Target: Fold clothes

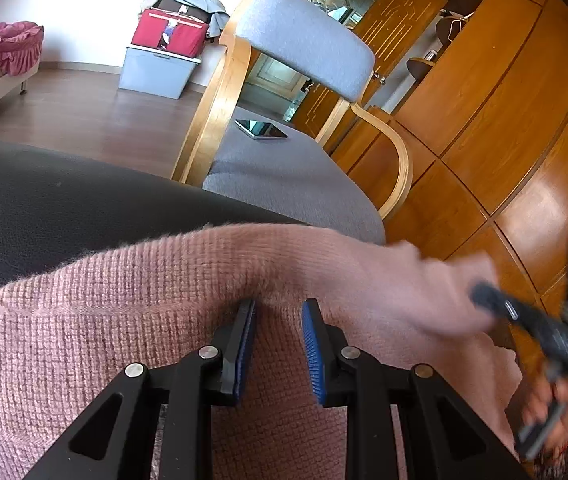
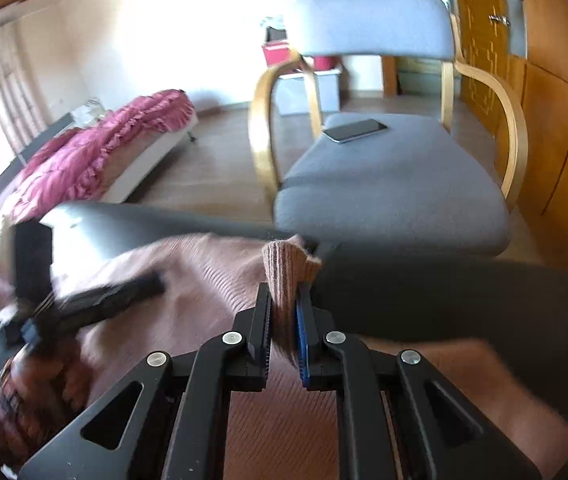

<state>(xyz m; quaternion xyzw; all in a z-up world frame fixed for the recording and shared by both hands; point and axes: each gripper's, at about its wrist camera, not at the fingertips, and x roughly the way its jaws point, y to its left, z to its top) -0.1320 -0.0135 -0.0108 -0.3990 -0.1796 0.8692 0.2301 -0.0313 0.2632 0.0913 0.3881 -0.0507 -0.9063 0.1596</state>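
Pink knit sweater [image 1: 132, 320] lies spread over a black leather-like surface [image 1: 44, 208]. Its ribbed cuff [image 2: 284, 268] is clamped between the pads of the right hand-held gripper [image 2: 284, 320], jaws nearly together on the knit. The left hand-held gripper [image 1: 278, 340] rests on the sweater with its jaws a little apart and knit between them; whether the pads press on it I cannot tell. At twelve o'clock stands a grey armchair [image 2: 387, 184], a phone [image 2: 355, 130] on its seat; at ten o'clock, a bed [image 2: 96, 152].
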